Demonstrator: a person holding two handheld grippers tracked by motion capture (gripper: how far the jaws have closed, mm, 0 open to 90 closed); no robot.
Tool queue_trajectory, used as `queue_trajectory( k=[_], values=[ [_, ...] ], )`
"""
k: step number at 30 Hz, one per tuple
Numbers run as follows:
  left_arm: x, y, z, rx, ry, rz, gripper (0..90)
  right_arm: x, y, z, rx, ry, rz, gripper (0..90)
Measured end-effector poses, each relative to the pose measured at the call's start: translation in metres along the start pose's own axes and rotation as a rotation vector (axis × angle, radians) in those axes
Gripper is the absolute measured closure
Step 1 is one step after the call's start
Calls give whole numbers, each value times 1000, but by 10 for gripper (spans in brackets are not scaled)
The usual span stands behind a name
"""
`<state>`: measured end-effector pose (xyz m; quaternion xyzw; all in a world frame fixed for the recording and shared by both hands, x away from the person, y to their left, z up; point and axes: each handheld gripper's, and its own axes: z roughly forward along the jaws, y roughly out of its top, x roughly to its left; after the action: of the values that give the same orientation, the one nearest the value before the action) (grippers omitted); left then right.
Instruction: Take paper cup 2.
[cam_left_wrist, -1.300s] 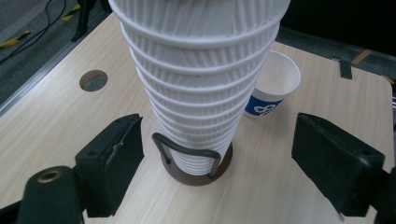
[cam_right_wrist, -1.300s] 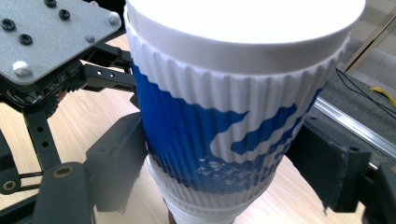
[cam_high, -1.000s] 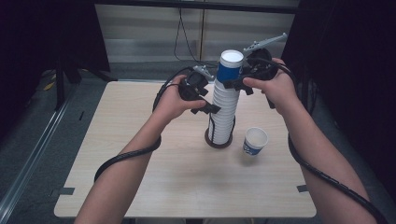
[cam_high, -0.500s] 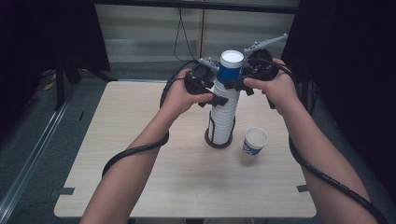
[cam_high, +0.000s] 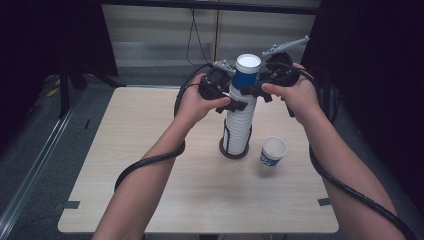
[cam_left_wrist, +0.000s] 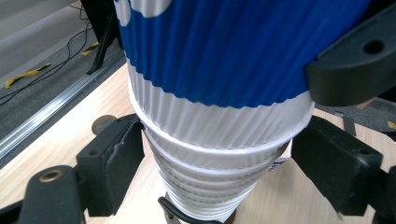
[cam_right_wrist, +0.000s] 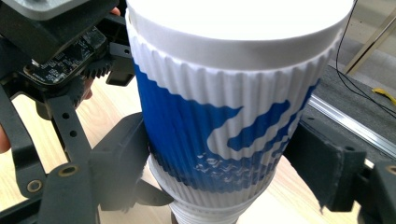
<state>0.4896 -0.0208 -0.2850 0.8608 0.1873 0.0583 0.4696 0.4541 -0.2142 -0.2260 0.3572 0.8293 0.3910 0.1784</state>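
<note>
While the tall stack of paper cups (cam_high: 239, 125) stands in a dark round holder (cam_high: 234, 151) around the middle of the table (cam_high: 150, 200), both grippers are up at its top end. The top cup (cam_high: 246, 75) is ribbed, blue with a wavy white pattern, a white rim and a white band at the bottom; it sits pushed into the cups below, which show as stacked white ribbed rims going down to the holder.

The left gripper (cam_high: 235, 102) comes in from the left, its jaws on either side of the stack just under the blue cup. They have just been closing a bit with the stack between them. In the left gripper view the pads (cam_left_wrist: 116, 163) look close to the white rims, but there's no telling for sure whether they press, so they read as fairly wide.

The right gripper (cam_high: 250, 90) comes from the right, higher up, and its jaws hug the blue cup on both sides.

One more cup (cam_high: 272, 151), same blue and white, stands alone, open end up, just right of the holder and a bit nearer.
</note>
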Motion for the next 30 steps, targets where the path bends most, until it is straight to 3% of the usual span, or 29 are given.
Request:
queue_trajectory(
  k=[15,17,18,22,26,30],
  values=[
    [1,-1,-1,16,-7,-17,180,1,0,-2,-18,6,1,233],
    [1,-1,-1,32,-12,-14,184,1,0,-2,-17,2,3,234],
    [0,-2,0,73,0,15,222,0,0,-3,-16,2,4,234],
    [0,-7,1,26,1,25,259,-1,-1,-5,-20,-3,-2,237],
    [6,-12,1,-22,-29,-24,253,-3,-5,-3,-58,-9,5,234],
    [6,-10,2,-37,-18,-20,142,-2,-6,-3,-65,-9,-7,233]
  ],
)
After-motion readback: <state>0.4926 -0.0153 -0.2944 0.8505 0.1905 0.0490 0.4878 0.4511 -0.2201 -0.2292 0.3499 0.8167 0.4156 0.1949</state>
